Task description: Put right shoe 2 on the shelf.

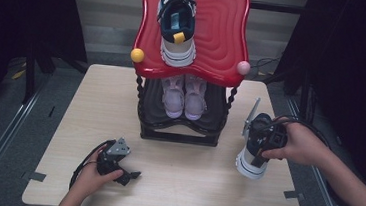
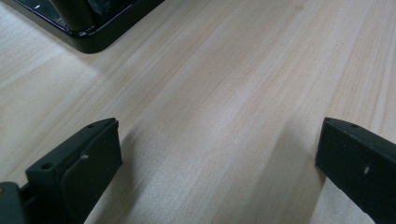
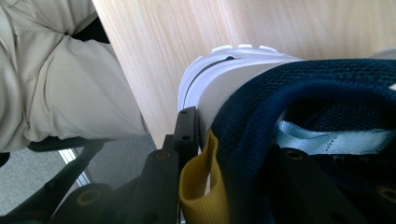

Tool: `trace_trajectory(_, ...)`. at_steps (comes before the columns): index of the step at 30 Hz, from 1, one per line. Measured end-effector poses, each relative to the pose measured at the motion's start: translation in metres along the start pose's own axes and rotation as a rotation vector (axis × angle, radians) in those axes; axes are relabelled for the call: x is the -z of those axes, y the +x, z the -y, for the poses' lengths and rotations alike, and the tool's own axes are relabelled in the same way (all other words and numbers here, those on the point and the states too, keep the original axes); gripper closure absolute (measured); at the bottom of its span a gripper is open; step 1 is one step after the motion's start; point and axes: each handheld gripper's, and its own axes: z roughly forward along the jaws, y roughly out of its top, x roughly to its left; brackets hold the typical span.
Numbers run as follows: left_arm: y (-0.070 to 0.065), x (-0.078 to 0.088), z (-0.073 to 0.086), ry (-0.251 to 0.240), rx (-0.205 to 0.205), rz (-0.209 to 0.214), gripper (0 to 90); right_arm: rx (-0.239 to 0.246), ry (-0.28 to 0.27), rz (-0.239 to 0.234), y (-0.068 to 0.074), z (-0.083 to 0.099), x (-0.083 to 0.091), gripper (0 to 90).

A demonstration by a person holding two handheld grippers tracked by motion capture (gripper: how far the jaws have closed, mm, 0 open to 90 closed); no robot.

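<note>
A navy and white sneaker (image 1: 251, 161) hangs heel-up over the table's right side, toe pointing down. My right gripper (image 1: 267, 136) is shut on its heel collar. In the right gripper view the right gripper (image 3: 238, 149) has one jaw outside the white heel and the other inside the navy sneaker (image 3: 299, 88), beside a yellow pull tab (image 3: 198, 186). A matching sneaker (image 1: 178, 25) lies on the red top shelf (image 1: 219, 33) of the rack. My left gripper (image 1: 127, 174) rests open on the table's front left; the left gripper (image 2: 217, 140) has only bare wood between its jaws.
A pair of pink shoes (image 1: 185, 95) stands on the rack's black lower shelf (image 1: 178, 132). Yellow (image 1: 137, 55) and pink (image 1: 243, 67) knobs flank the red shelf. The rack's base corner (image 2: 88, 28) lies ahead of the left gripper. The person's trouser leg (image 3: 56, 79) is past the wooden table (image 1: 189, 184) edge.
</note>
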Motion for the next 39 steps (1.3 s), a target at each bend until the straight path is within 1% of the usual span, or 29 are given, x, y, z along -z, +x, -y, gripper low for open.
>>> trace_trajectory(2,0.0,0.0,0.0,0.0,0.0,0.0,0.0,-0.002,-0.004,0.004,0.002,0.0,0.01,71.0)
trace_trajectory(6,0.0,0.0,0.0,0.0,0.0,0.0,0.0,0.014,-0.004,0.019,0.005,0.0,0.028,71.1)
trace_trajectory(8,0.0,0.0,0.0,0.0,-0.001,-0.001,0.0,0.015,-0.003,0.019,0.007,-0.001,0.037,71.1)
trace_trajectory(9,0.0,0.0,0.0,0.005,0.006,-0.002,0.0,0.013,0.0,0.02,0.008,-0.001,0.042,71.2)
trace_trajectory(10,0.0,0.0,0.0,0.005,0.006,-0.002,0.0,0.021,-0.002,0.021,0.008,-0.002,0.047,71.2)
trace_trajectory(15,0.0,0.0,0.0,0.005,0.005,-0.001,0.0,0.026,-0.007,0.019,0.012,-0.004,0.066,71.2)
trace_trajectory(25,0.0,0.0,0.0,0.001,0.006,-0.004,0.0,0.041,-0.019,0.024,0.019,-0.005,0.114,71.5)
trace_trajectory(27,0.0,0.0,0.0,0.001,0.006,-0.003,0.0,0.042,-0.019,0.036,0.02,-0.005,0.124,71.6)
trace_trajectory(28,0.0,0.0,0.0,0.002,0.006,-0.003,0.0,0.046,-0.011,0.042,0.021,-0.005,0.129,71.5)
trace_trajectory(32,0.0,0.0,0.0,0.001,0.006,-0.004,0.0,0.055,-0.014,0.066,0.026,-0.007,0.15,71.6)
trace_trajectory(34,0.0,0.0,0.0,0.001,0.006,-0.004,0.0,0.062,-0.016,0.085,0.028,-0.009,0.161,71.6)
trace_trajectory(35,0.0,0.0,0.0,0.001,0.006,-0.003,0.0,0.073,-0.017,0.097,0.029,-0.01,0.167,71.5)
trace_trajectory(39,0.0,0.0,0.0,0.001,0.006,-0.003,0.0,0.084,-0.024,0.138,0.035,-0.016,0.188,71.7)
